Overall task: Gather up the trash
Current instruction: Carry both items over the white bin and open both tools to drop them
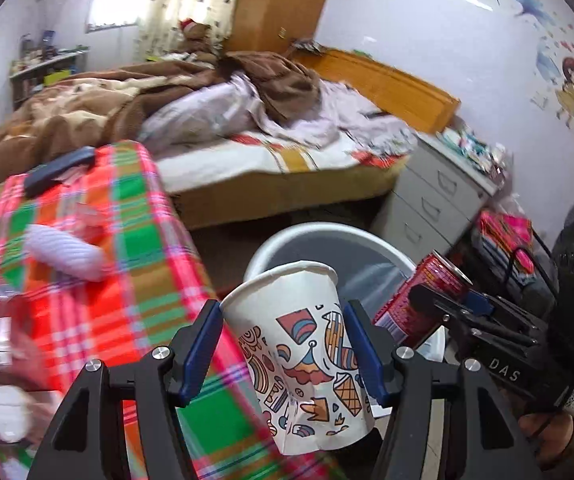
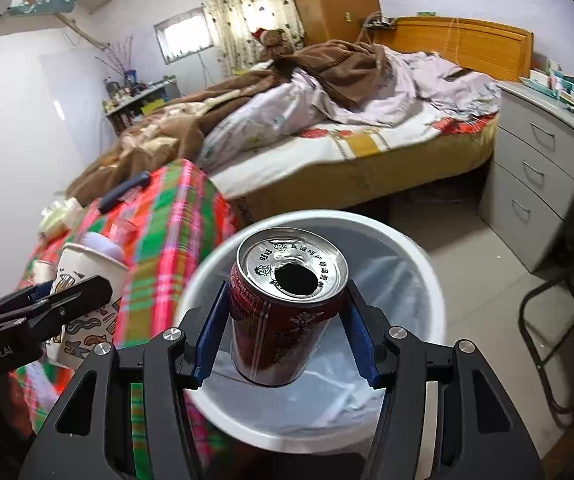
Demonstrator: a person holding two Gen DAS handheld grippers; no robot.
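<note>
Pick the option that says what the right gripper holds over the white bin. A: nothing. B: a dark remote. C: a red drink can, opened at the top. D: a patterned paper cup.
C: in the right wrist view the right gripper has its blue pads pressed on both sides of the red can, its top open, above the white bin.

- Left hand-held gripper [image 1: 283,354]: blue pads pressed on both sides of a patterned paper cup [image 1: 303,360], creased near its base.
- White bin [image 1: 287,240]: behind the cup, on the floor.
- Right hand-held gripper [image 1: 427,316]: clamps a red can [image 1: 427,288] beside the bin.
- Plaid-covered surface [image 1: 147,260]: left, cluttered and blurred.
</note>
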